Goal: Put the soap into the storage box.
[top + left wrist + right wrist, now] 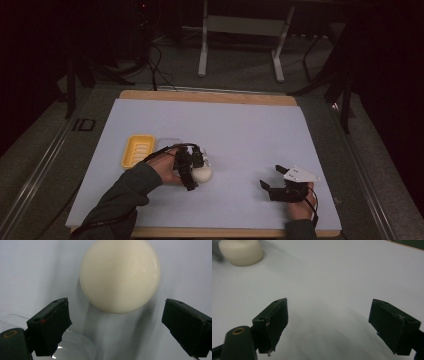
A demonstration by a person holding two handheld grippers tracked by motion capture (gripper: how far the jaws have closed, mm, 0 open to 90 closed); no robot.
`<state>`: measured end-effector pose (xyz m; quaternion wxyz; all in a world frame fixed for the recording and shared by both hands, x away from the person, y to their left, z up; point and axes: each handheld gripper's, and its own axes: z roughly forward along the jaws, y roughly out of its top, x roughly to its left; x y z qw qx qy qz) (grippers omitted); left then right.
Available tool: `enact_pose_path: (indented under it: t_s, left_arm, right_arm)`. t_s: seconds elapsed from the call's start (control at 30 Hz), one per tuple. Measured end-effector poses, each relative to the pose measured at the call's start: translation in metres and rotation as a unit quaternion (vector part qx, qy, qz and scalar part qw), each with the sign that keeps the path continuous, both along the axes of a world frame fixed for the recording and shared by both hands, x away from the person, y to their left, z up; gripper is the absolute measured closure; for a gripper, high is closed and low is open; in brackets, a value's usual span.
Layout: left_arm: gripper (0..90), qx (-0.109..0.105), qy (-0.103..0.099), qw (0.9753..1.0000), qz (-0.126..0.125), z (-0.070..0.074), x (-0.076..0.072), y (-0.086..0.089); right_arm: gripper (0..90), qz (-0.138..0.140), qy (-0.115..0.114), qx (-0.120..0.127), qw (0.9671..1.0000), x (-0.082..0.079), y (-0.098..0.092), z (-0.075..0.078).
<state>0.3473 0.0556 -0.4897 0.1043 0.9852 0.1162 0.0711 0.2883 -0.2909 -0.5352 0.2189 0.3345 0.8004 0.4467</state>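
High view: the cream ball [202, 173] rests on the pale blue sheet of the surface [250, 130], just right of the yellow ribbed tray [137, 150]. The left gripper [192, 170] hovers at the ball. The right gripper [272, 182] sits well to the ball's right, near the front edge, with bare sheet between. No writing is legible.

Left gripper view: the jaws stand spread, the smooth, glossy, round ball [120, 275] just beyond their tips, untouched.

Right gripper view: the jaws stand spread over bare sheet; the ball [240, 252] lies far off.
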Motion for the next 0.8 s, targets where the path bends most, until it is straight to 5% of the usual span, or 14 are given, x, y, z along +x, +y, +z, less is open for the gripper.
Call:
enact_pose_path:
  t_s: [0.8]
  left_arm:
    - [12.5,0.004,0.03,0.9995,-0.007,-0.005,0.006,-0.016]
  right_arm:
    - [15.7,0.0,0.0,0.0,1.0,0.0,0.0,0.0]
